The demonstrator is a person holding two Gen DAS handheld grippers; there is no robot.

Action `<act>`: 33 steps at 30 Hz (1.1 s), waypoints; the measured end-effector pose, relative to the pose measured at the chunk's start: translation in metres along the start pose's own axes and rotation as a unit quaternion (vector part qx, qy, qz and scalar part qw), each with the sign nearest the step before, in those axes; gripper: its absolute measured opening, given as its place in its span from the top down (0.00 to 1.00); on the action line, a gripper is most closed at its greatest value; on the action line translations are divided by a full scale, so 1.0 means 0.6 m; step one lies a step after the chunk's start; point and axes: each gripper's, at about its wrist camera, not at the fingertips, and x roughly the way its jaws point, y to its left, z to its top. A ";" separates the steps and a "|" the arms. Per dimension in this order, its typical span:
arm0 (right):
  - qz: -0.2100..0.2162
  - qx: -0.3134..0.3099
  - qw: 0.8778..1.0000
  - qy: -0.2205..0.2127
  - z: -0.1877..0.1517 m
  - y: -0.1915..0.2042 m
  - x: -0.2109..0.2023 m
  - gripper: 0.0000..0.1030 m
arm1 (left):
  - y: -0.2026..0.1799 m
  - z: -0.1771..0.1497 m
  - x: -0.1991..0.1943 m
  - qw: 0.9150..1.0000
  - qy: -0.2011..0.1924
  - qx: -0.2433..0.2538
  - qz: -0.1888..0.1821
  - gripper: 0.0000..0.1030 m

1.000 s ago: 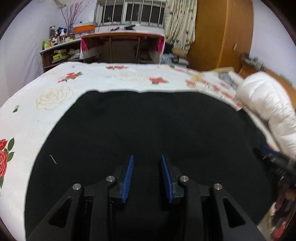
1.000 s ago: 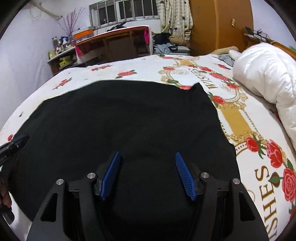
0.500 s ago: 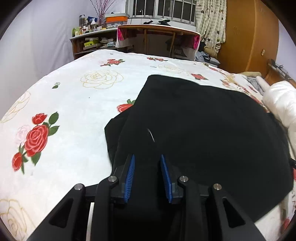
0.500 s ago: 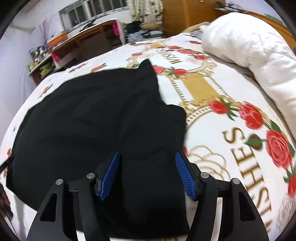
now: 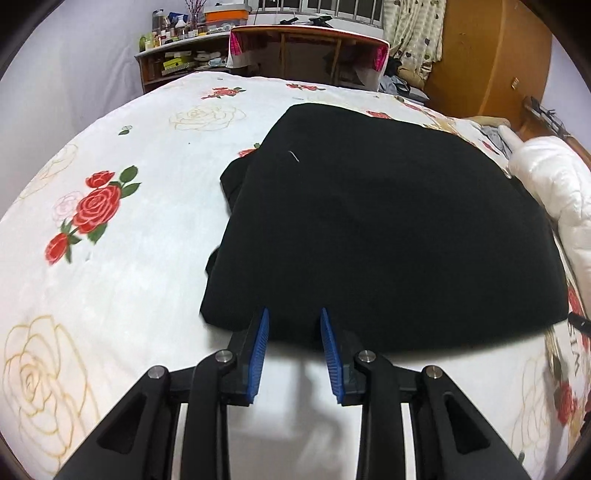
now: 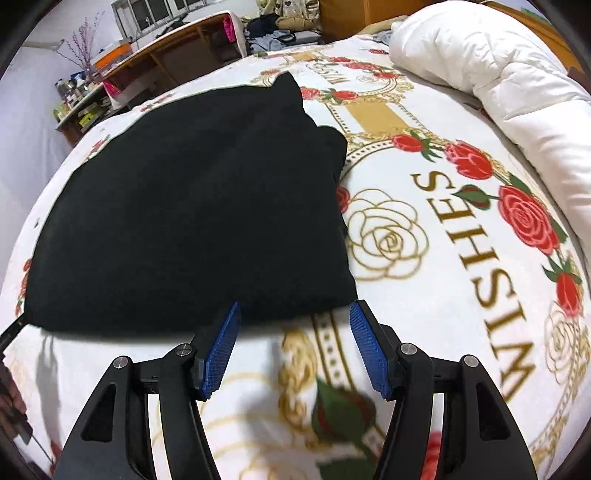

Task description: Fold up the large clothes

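Left hand-held gripper (image 5: 292,332) and right hand-held gripper (image 6: 295,325) both apart and empty, hovering at near edge of folded black garment (image 5: 388,221), rose-print bed (image 5: 129,277), white duvet (image 6: 498,74) beside.

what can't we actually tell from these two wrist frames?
- Black garment: what kind, and how many layers. Both views show flat black cloth with no detail; only a lower layer peeks out at its left edge.
- Bedspread near the right gripper: the print is motion-blurred.
- Shelf items: too small, left view.
- Dark object at the right view's lower-left rim: cut off by the fisheye edge.
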 end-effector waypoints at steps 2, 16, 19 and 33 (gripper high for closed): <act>0.007 -0.001 1.000 -0.014 -0.011 0.002 -0.030 0.40 | -0.008 -0.007 -0.027 1.000 -0.012 0.005 -0.003 0.69; 0.057 0.003 0.995 -0.077 -0.012 0.017 -0.143 0.39 | -0.027 0.014 -0.141 0.996 -0.082 0.010 -0.022 0.44; 0.065 0.010 0.995 -0.079 -0.004 0.012 -0.135 0.32 | -0.024 0.024 -0.130 0.996 -0.081 0.012 -0.019 0.43; 0.073 0.022 0.995 -0.071 0.040 -0.010 -0.062 0.27 | 0.005 0.073 -0.037 0.998 -0.065 -0.011 0.002 0.42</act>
